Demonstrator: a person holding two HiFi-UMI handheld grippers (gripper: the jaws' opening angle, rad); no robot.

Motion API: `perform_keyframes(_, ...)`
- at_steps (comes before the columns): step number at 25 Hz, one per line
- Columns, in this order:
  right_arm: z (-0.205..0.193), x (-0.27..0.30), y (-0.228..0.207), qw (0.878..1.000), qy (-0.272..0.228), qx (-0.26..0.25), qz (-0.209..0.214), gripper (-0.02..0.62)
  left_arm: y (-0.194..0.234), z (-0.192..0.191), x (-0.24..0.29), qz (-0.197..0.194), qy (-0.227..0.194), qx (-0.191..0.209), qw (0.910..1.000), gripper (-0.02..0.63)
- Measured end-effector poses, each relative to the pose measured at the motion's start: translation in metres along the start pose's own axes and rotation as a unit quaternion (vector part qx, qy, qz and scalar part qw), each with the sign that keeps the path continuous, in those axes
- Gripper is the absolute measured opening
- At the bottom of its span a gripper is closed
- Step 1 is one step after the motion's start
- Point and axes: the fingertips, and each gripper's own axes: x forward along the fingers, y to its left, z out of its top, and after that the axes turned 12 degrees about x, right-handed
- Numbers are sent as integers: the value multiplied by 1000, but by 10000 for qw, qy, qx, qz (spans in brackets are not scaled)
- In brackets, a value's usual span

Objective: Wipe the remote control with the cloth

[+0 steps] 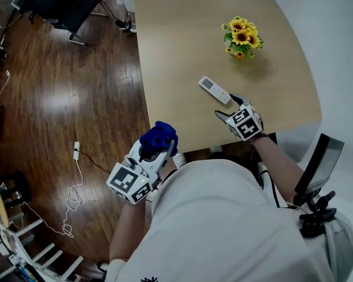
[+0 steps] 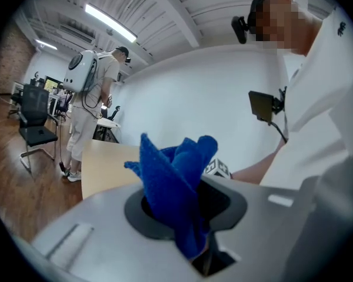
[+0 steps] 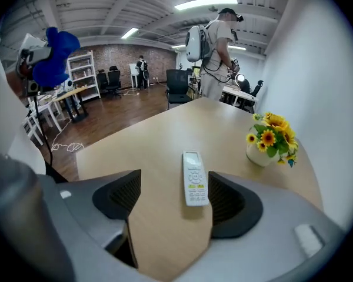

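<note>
white remote control [image 1: 215,90] lies on the tabletop [image 1: 182,40]; right tongs [image 1: 228,106], spread apart, just beside it; left tongs [image 1: 160,147] clamp a blue cloth [image 1: 157,136], well apart.

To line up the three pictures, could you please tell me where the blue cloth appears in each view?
Head view: the blue cloth is at lower centre-left, pinched in the left gripper by the table's near corner.
Left gripper view: at the centre, bunched up between the jaws.
Right gripper view: at the upper left edge.
Shared landmark: the wooden table.
</note>
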Motion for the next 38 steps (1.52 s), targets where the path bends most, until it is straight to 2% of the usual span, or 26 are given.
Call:
perform_keyframes(3,7,31,-15,9998,45,-136,158,360,3,0,17,171,57,-75,9998,110)
perform_keyframes(9,15,66,-13,9988,222,-312,317,359,-1,11,9,461,186,-212,9985,109)
perform_keyframes(17,-4,104,-27,9979,390,-124,495,357,-4,4,20,854,352,-418,9948,110)
perform_keyframes(20,-19,113,-30,9972,460,-10,586,337,-4,4,16,941,357,-454,9939,110)
perform_keyframes(21,-21,111,-28,9971,472,19,601,318,-5,5,11,960,355,-448,9937,110)
perform_keyframes(22,-21,109,-24,9969,486,39,614,265,-6,6,7,973,350,-442,9937,109)
perform_keyframes(31,-20,92,-36,9951,613,-31,770,259,-2,12,26,959,233,-239,9948,110)
perform_keyframes(38,29,-18,25,9892,364,-733,1217,259,-23,59,2,620,-28,-32,9981,109)
